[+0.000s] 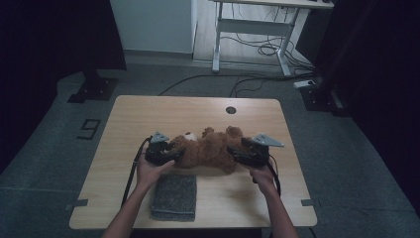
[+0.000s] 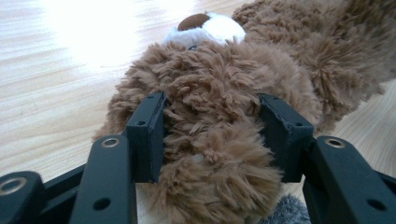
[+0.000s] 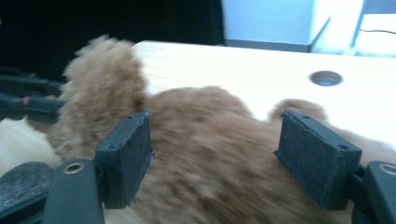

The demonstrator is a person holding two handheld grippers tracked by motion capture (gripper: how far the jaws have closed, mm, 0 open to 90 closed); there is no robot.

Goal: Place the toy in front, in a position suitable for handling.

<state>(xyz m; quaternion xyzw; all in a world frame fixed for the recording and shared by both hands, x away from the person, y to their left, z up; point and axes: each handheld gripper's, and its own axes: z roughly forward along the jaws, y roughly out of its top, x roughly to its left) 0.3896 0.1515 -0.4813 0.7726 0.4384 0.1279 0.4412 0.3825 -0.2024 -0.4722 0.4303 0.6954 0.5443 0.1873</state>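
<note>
A brown teddy bear (image 1: 205,148) lies on its back across the middle of the wooden table (image 1: 148,111), its white muzzle (image 2: 205,29) pointing up. My left gripper (image 1: 163,152) holds the head end. In the left gripper view its jaws press into the fur from both sides, so the left gripper (image 2: 212,135) is shut on the bear's head (image 2: 210,93). My right gripper (image 1: 243,151) is at the leg end. There the right gripper (image 3: 219,154) stands open, straddling the blurred brown fur (image 3: 210,140), and the right pad's face is bare.
A folded grey cloth (image 1: 174,197) lies near the front edge, just below the left hand; its edge (image 2: 287,210) shows under the bear. A round cable hole (image 1: 231,109) sits at the table's far side. Cables and a desk frame (image 1: 257,29) are on the floor beyond.
</note>
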